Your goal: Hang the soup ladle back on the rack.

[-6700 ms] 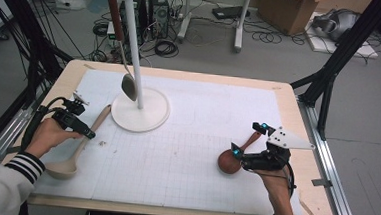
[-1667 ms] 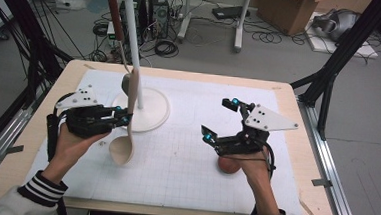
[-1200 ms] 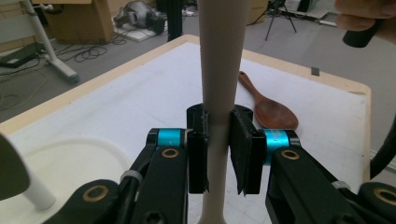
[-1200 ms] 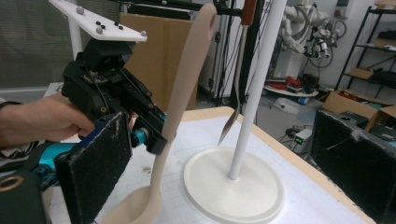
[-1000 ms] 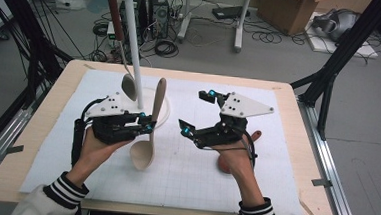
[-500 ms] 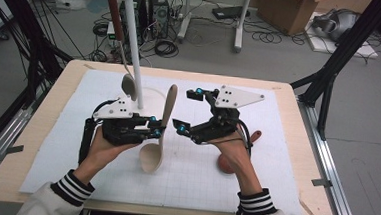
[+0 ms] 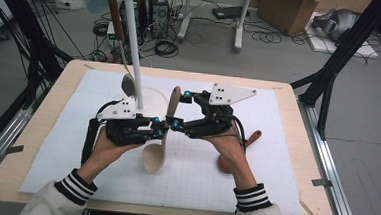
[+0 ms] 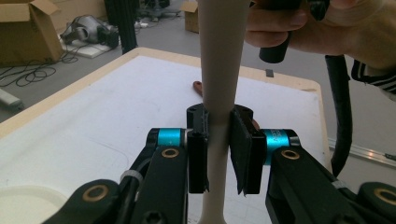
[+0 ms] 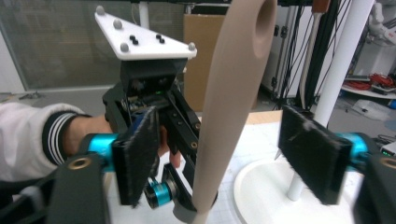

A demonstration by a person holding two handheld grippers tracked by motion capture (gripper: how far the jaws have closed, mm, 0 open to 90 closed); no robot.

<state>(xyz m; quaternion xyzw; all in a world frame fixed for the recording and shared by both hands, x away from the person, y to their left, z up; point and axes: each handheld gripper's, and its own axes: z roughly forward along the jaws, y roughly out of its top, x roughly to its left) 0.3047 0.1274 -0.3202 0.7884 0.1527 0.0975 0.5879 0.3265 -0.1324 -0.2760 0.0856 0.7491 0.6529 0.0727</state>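
The beige spoon (image 7: 162, 136), stiff and light, stands upright above the counter (image 7: 296, 144), clamped mid-handle by the left gripper (image 7: 160, 127). The right gripper (image 7: 174, 122) has been closing its jaws around the upper handle, pads not yet touching.

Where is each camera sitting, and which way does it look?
High view: above the person's side, looking forward and down on the table; both forearms, left tool and right tool show.
Left gripper view: rides the left tool, looking along its jaws clamped on the beige spoon; the other hand's fingers show.
Right gripper view: rides the right tool, jaws apart around the spoon handle, facing the left tool and a striped sleeve.
All share the spoon.
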